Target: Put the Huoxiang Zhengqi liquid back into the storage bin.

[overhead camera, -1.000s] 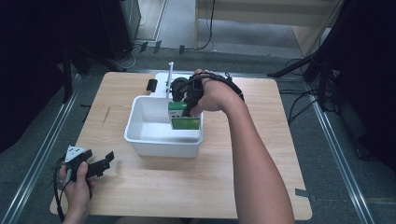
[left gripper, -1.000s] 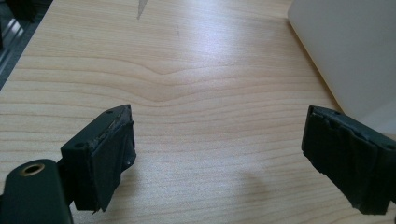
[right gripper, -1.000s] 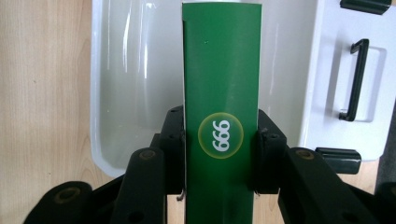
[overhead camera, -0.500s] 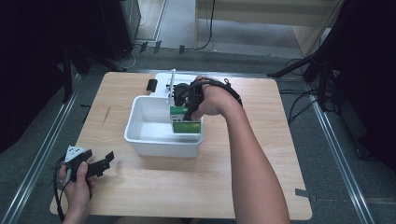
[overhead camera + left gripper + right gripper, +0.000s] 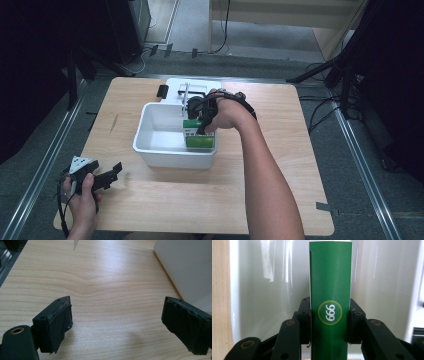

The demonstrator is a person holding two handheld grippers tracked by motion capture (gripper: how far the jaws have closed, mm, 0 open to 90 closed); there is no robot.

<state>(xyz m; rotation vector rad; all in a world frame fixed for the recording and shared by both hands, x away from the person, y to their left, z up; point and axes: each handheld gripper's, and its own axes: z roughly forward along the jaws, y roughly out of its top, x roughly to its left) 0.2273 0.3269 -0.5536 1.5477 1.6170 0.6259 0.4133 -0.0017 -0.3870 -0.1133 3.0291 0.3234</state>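
My right tool (image 5: 329, 322) clamped the green box (image 5: 330, 290) above the white bin (image 5: 155, 150).
Best lowered upright, released only once seated; my left tool (image 5: 120, 322) rested open on the tabletop (image 5: 105, 277).

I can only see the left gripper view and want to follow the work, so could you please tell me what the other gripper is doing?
Observer: The right gripper is shut on a tall green cardboard box.
Operator: Where is that box?
Observer: Inside the white plastic tub, near its right wall.
Operator: Is anything behind the tub?
Observer: A flat white device and a small black block lie on the wooden table.
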